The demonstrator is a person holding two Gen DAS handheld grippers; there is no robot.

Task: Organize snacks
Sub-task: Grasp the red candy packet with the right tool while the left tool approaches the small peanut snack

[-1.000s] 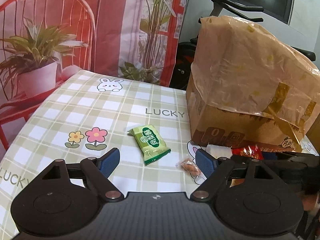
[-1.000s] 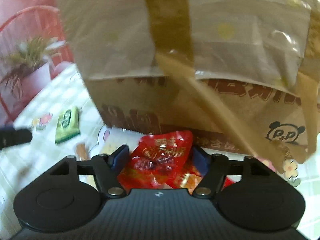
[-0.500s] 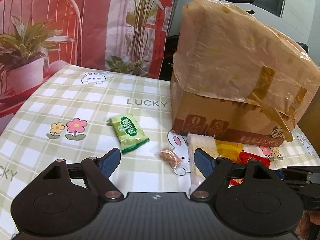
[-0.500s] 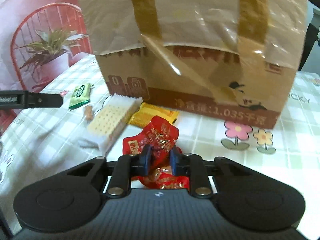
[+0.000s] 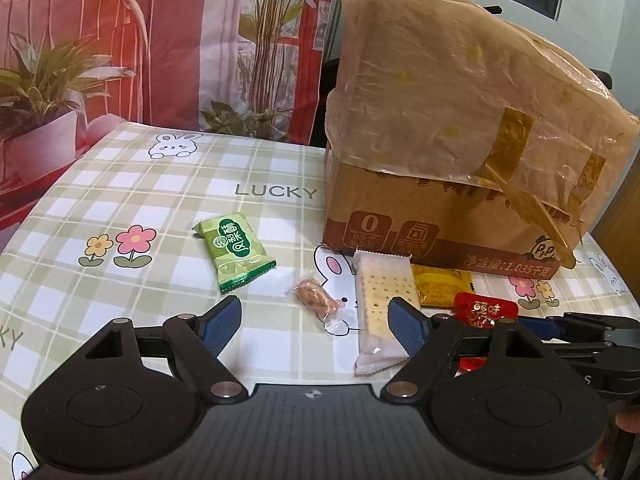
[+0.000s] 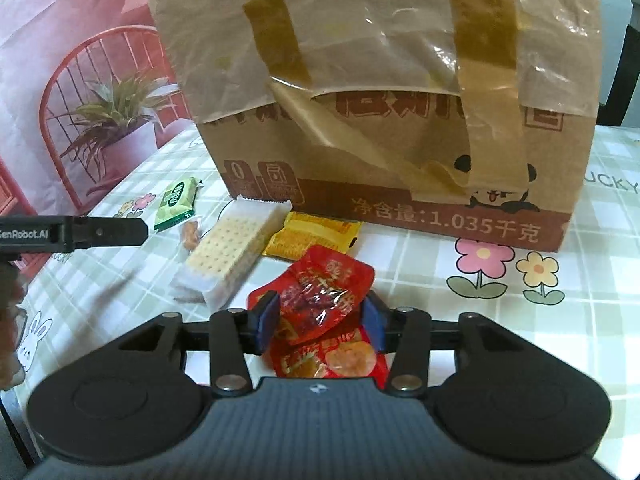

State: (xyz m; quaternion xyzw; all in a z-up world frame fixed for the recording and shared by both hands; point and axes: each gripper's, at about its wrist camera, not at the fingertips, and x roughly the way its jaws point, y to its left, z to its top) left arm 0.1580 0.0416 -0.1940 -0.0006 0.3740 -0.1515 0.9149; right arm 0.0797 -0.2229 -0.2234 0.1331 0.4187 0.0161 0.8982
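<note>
A red snack packet (image 6: 326, 294) sits crumpled between my right tool's (image 6: 320, 318) pads, tilted, above a second red packet (image 6: 332, 356) lying flat. Just beyond lies a yellow packet (image 6: 314, 236), and beside it a long clear-wrapped cracker pack (image 6: 228, 256), angled on the counter (image 6: 460, 292). Further left lie a small clear-wrapped brown sweet (image 5: 318, 302) and a green packet (image 5: 234, 252), flat and apart.

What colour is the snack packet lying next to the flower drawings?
Green, with white writing: the green snack packet shows best in the left wrist view.
</note>
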